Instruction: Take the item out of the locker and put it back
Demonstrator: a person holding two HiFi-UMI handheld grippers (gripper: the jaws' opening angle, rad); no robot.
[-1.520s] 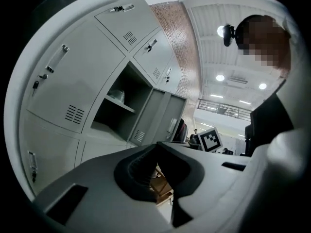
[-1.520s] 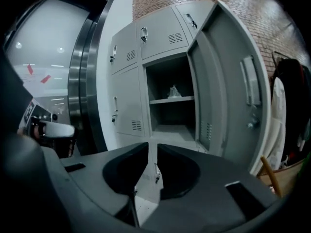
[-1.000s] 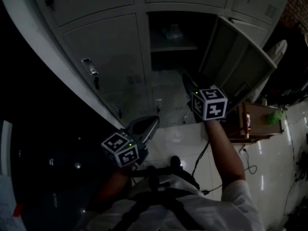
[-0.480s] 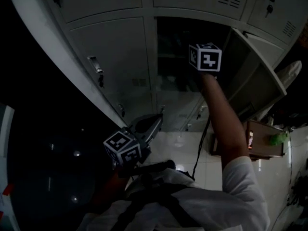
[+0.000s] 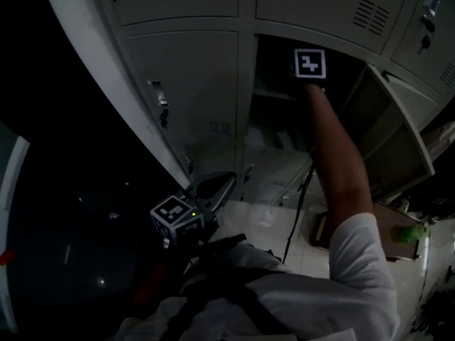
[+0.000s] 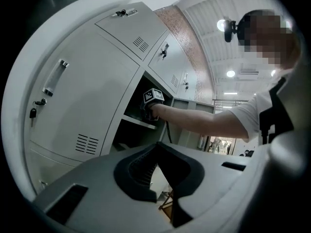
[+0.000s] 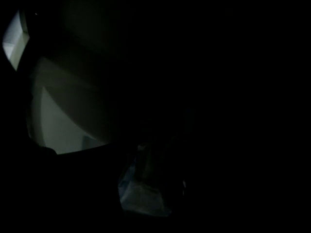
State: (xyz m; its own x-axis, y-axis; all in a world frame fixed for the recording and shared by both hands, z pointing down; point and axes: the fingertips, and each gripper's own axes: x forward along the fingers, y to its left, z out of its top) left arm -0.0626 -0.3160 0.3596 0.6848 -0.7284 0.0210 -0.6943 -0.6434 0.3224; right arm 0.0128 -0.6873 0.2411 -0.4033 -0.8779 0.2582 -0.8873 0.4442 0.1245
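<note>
Up at the top centre of the head view, the right gripper (image 5: pixel 310 63) is thrust into the open compartment of the locker (image 5: pixel 192 77). Only its marker cube shows at the dark mouth. The right arm (image 5: pixel 341 169) runs out straight from a white sleeve at the lower right. From the left gripper view, that hand sits just above the compartment's shelf (image 6: pixel 138 122).

The left gripper (image 5: pixel 222 183) hangs low at the lower left of centre, close to the person's body. Its jaws are closed together, with nothing between the pads.

Grey locker fronts fill the upper frame, and the compartment's door (image 5: pixel 387 130) swings out to the right. Below lies a glossy white floor (image 5: pixel 263 215), with a wooden stand (image 5: pixel 355 229) at the lower right. A black cable (image 5: pixel 293 226) trails down beside the arm.

The right gripper view is almost wholly black. Low in the middle of it, a pale, crumpled item (image 7: pixel 143 191), perhaps a clear bag, shows faintly inside the locker. Whether the jaws are apart or closed on it cannot be told, since the darkness swallows them.
</note>
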